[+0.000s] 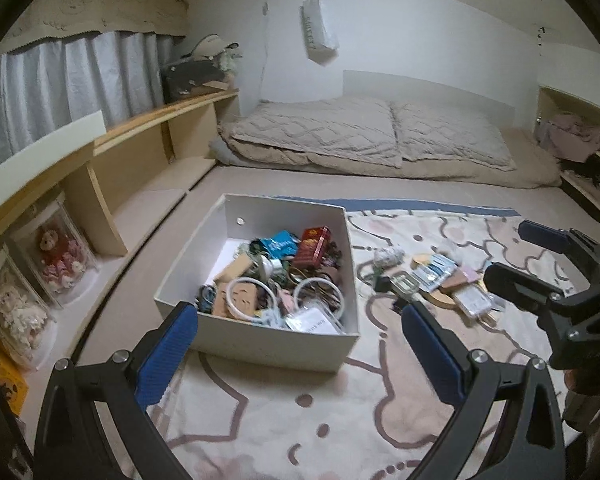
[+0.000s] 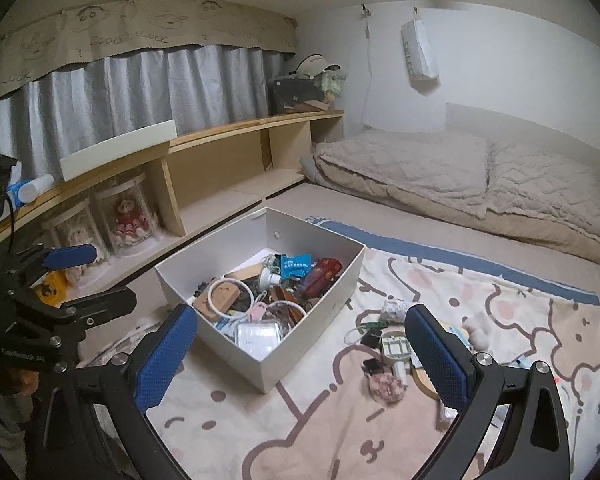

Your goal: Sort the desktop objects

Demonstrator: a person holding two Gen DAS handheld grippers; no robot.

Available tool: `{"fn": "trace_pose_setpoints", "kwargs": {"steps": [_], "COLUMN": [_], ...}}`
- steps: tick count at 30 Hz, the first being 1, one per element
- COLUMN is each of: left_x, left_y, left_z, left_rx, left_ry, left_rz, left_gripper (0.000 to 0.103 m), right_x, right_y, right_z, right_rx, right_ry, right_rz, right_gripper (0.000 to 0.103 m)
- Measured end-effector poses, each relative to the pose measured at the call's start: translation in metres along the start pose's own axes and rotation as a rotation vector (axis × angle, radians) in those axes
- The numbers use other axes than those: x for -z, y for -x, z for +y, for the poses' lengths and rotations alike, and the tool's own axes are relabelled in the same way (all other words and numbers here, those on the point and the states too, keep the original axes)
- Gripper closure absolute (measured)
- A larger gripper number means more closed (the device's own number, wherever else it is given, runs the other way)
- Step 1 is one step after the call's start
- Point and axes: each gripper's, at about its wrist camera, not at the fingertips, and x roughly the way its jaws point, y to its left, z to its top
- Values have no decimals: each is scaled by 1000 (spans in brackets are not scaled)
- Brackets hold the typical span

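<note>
A white cardboard box (image 1: 260, 336) sits on a cartoon-print blanket (image 1: 340, 412) spread over the floor, already heaped with small things: a dark red packet (image 1: 312, 246), a teal sachet (image 1: 281, 243), coiled white cables (image 1: 244, 298) and a clear plastic case (image 2: 258, 334) near the front corner; to the box's right, on the blanket, lies the loose pile still unsorted (image 1: 432, 284), well apart from the box wall; in the right wrist view it shows a small white frame-like piece (image 2: 396, 346), a black clip (image 2: 371, 365), a pink fluffy scrunchie (image 2: 386, 386) and a round wooden piece (image 2: 428, 384) partly hidden behind a finger.

The left gripper (image 1: 300, 344) hovers above the near edge of the box, its blue pads spread wide with nothing between them; the right gripper (image 2: 300, 352) likewise hangs splayed and empty, between box and pile.

My judgement: the sorting is partway through, and the step in hand is the approach for another pick; the next move calls for the right gripper to lower over one item at the pile's edge, likely the scrunchie or the clip, and close on it alone; the items touch and overlap, so a neighbour may be dragged along.
</note>
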Motion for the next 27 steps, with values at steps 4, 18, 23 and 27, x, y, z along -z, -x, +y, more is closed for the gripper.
{"fn": "trace_pose_setpoints", "kwargs": {"steps": [4, 18, 23, 27], "left_x": [8, 31, 36, 39], "left_y": [6, 18, 21, 24], "left_z": [-8, -25, -26, -28], "left_rx": [7, 47, 46, 41], "left_ry": [-9, -22, -20, -30], "left_rz": [-2, -2, -6, -14], "left_gripper": [0, 0, 0, 0], "right_x": [10, 37, 44, 48], "right_y": [8, 20, 23, 23], "right_z": [1, -4, -6, -9], "right_rx": [14, 20, 32, 33], "right_ry": [9, 7, 10, -6], "right_rz": [3, 23, 23, 30], "right_gripper": [0, 0, 0, 0]}}
